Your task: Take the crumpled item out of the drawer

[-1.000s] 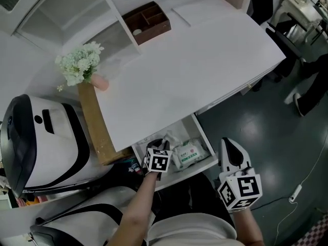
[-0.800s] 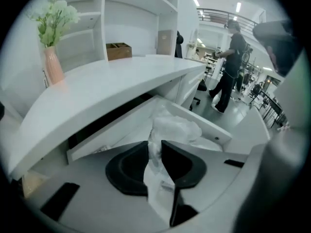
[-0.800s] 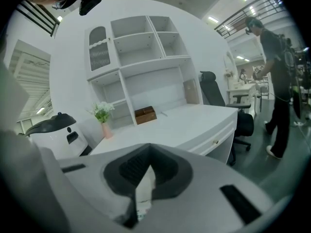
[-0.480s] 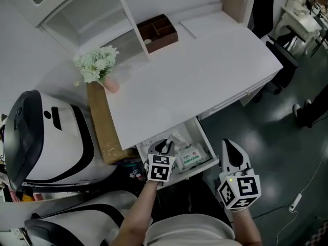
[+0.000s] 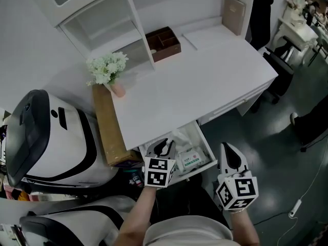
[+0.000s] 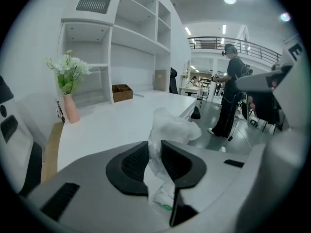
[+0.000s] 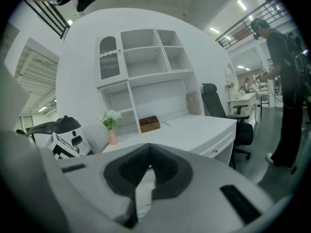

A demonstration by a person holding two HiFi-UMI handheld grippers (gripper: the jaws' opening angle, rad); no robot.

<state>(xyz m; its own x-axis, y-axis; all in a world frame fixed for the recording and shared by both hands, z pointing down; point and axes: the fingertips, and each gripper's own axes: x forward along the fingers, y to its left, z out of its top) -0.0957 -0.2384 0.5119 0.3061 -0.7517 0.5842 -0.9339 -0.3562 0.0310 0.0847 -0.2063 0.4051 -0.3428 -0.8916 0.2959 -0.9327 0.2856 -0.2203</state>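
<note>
White crumpled plastic (image 6: 171, 129) clamped in left gripper (image 6: 155, 147), clear above open drawer (image 5: 207, 147); right gripper (image 7: 148, 150) closed, empty, alongside.

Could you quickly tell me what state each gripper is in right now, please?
Left gripper: closed on the crumpled white item.
Right gripper: closed, nothing between its jaws.

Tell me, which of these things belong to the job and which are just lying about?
Part of the job: crumpled item; left gripper, clamped on it; open drawer.

Just lying about: right gripper, empty; flower vase; brown box; packets in the drawer.
</note>
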